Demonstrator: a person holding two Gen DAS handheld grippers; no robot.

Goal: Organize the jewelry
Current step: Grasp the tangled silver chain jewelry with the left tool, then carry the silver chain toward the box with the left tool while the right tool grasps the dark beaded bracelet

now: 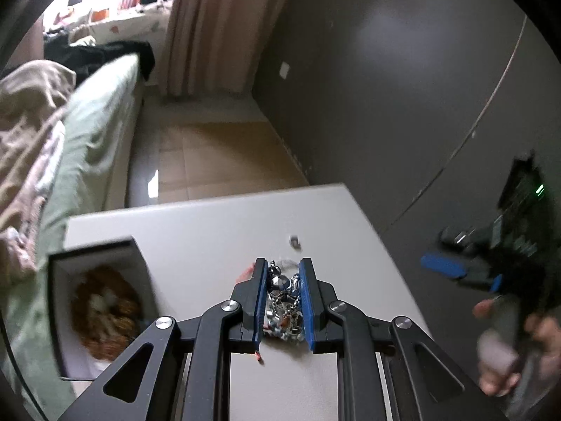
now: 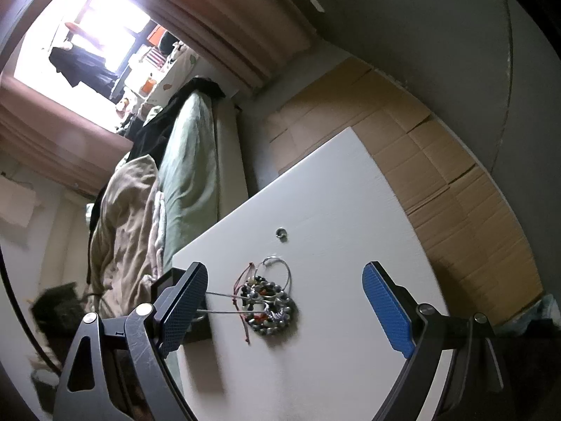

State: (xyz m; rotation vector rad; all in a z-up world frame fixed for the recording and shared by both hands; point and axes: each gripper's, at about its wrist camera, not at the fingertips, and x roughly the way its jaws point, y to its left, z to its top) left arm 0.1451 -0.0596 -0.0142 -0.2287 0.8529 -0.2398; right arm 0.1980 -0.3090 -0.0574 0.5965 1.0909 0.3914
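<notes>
Left hand-held gripper (image 1: 283, 273), black with blue ribbed pads, is seen closed around a tangled heap of silver chains and dark beads (image 1: 283, 307), which is pinched between the two pads above the white tabletop (image 1: 210, 238). A thin red cord is seen trailing from the heap on its left side. Just beyond the fingertips a small silver ring (image 1: 295, 241) is seen lying on the tabletop, apart from the heap. At the left edge of the tabletop an open black-rimmed box with a white lining (image 1: 101, 256) is placed, and a blurred brown-and-gold coiled piece (image 1: 105, 312) is held inside it.

In the right wrist view, the right hand-held gripper (image 2: 285, 296) is shown spread wide, with nothing between its pads. The bead-and-chain heap (image 2: 268, 307) is framed between its fingers, with wire hoops rising from it. The small ring (image 2: 281, 233) is seen farther along the tabletop (image 2: 350, 193). A bed with a pale green sheet (image 2: 191, 161) is seen beside the tabletop.
</notes>
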